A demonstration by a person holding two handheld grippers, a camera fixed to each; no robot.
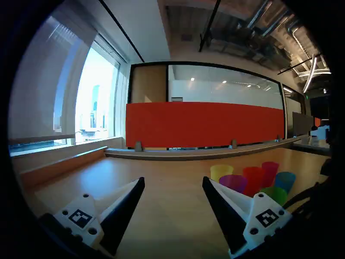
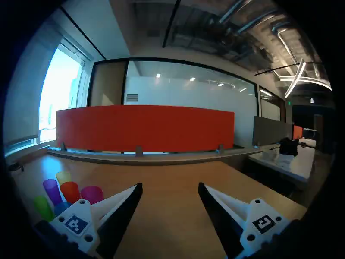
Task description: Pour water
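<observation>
Cups (image 1: 253,178) of coloured plastic stand clustered on a pale wooden worktop (image 1: 172,224), at the lower right of the left gripper view, just beyond the right-hand finger. They are yellow, purple, orange, pink, blue and green, packed close together. The left gripper (image 1: 173,180) points across the bare wood with its jaws wide apart and nothing between them. In the right gripper view the same cups (image 2: 70,192) sit at the lower left, partly behind the left-hand finger. The right gripper (image 2: 169,185) likewise has its jaws spread open and empty. A long red partition (image 1: 202,123) runs along the worktop's far edge, with a bright window (image 1: 95,103) at the left of the frame.
</observation>
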